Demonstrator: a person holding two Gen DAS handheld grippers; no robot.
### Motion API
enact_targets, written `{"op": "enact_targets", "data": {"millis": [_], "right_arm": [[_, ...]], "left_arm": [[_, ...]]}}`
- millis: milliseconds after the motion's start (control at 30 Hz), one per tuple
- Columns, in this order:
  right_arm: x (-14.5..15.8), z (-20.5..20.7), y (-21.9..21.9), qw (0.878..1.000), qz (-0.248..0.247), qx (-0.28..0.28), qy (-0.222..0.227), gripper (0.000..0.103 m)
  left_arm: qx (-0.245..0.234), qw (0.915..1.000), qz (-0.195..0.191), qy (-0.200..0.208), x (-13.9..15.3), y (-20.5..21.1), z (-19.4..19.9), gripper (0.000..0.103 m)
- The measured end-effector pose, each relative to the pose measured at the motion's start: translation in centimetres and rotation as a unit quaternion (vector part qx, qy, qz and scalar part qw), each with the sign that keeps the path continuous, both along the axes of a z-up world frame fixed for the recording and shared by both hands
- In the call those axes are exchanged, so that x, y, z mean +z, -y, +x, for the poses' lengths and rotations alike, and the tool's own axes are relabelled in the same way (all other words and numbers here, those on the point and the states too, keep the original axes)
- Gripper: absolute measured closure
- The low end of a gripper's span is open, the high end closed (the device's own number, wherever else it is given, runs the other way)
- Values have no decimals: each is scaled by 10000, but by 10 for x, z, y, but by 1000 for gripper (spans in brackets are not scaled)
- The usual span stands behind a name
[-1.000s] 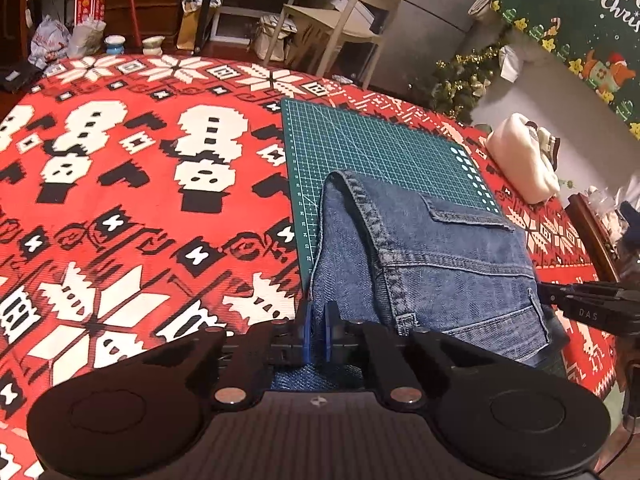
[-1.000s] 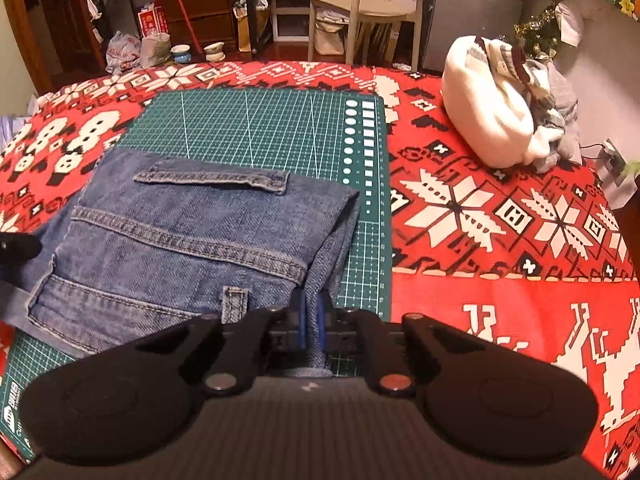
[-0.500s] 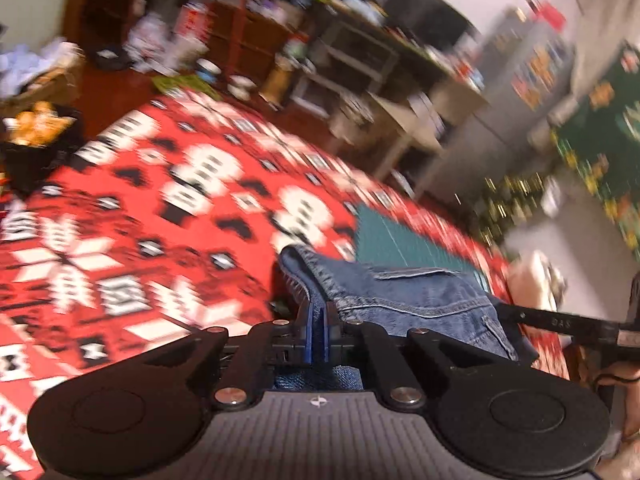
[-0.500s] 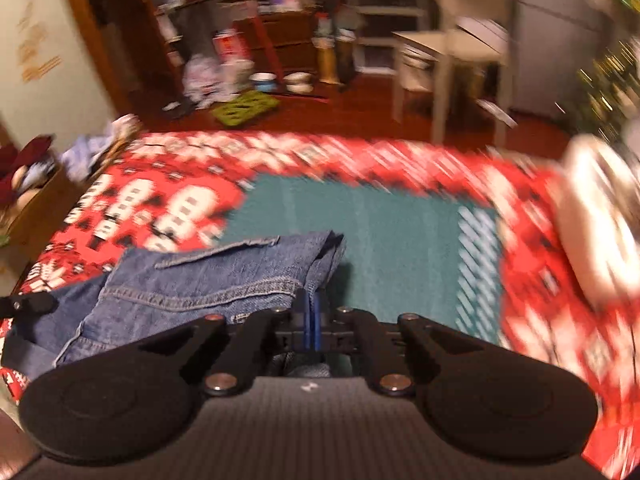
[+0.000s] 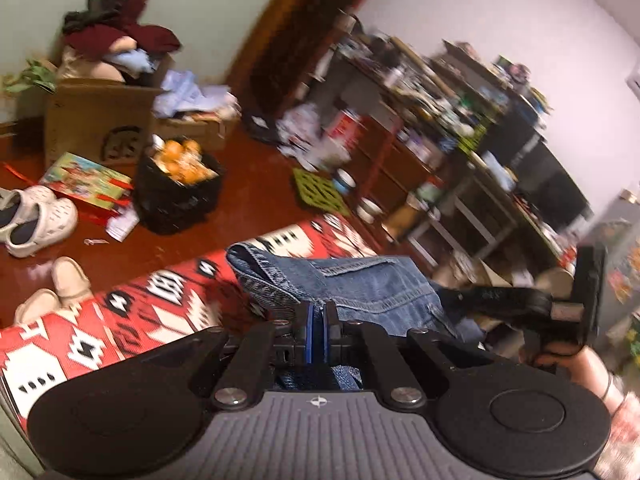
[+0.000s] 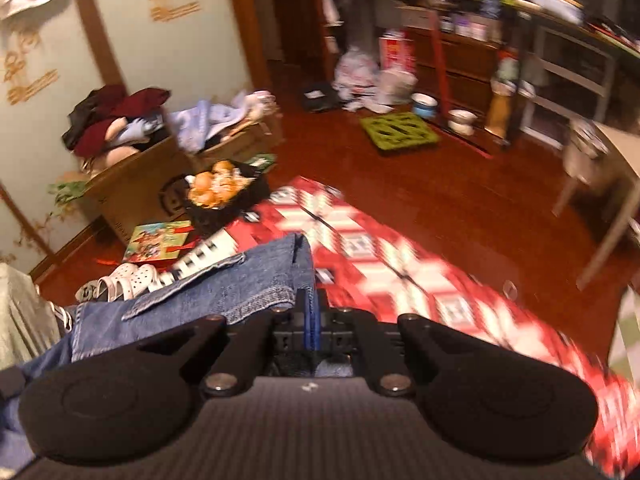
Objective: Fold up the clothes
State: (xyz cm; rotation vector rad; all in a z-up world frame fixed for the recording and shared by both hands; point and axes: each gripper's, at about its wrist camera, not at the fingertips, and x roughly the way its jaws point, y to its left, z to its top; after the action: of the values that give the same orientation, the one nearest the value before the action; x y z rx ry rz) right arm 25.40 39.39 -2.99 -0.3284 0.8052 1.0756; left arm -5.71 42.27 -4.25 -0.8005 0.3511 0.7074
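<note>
Left gripper (image 5: 316, 326), right gripper (image 6: 311, 322): both clenched on one pair of jeans (image 5: 360, 284). Red patterned cloth (image 5: 132, 316) beneath; two white clogs (image 5: 36, 216), apparently, at nine o'clock.

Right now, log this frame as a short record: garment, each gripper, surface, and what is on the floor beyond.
garment: folded jeans, lifted
left gripper: shut on jeans
right gripper: shut on jeans
surface: red patterned cloth
floor beyond: cardboard box of clothes, black basket, white shoes
image: motion-blurred
</note>
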Motion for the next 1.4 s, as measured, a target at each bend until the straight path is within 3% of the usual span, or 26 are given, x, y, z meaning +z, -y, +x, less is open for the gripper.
{"op": "enact_targets", "data": {"millis": [300,467,633,800,933,1033,1167,1233,1367,1400], "right_arm": [[-31,4,-113,9945,-30,935,463,101],[-62,8,-123,9961,-85,784,392,101],[-80,14,-116,9980,-54,585,237,101],[-92,12,-112,9985,-233,440,247,94],[-74,5,-89,9996,-130,169,179,85],[-56,-17,-57,9999,-51,124,23,85],[-44,-63,-3,9994,100,38,-336,85],[-42,-89,26,9981,271,-28,-558,79],[-49,-145,72,9967,405,13,-697,75],[-53,-159,80,9973,365,57,-635,75]], "left_arm": [[284,9991,-313,-48,-29,-7,4,98],[85,9979,-638,9,-43,-7,2,98],[106,9976,-669,133,-40,-8,-4,98],[74,9919,-1267,31,-62,-15,-11,99],[-54,9896,-1436,7,-64,-21,-17,99],[-87,9866,-1626,95,-64,-24,-26,97],[-222,9820,-1861,224,-65,-27,-32,97],[-328,9795,-1965,288,-64,-27,-34,97],[-483,9768,-2062,303,-62,-28,-34,76],[-532,9756,-2111,266,-63,-28,-32,76]]}}
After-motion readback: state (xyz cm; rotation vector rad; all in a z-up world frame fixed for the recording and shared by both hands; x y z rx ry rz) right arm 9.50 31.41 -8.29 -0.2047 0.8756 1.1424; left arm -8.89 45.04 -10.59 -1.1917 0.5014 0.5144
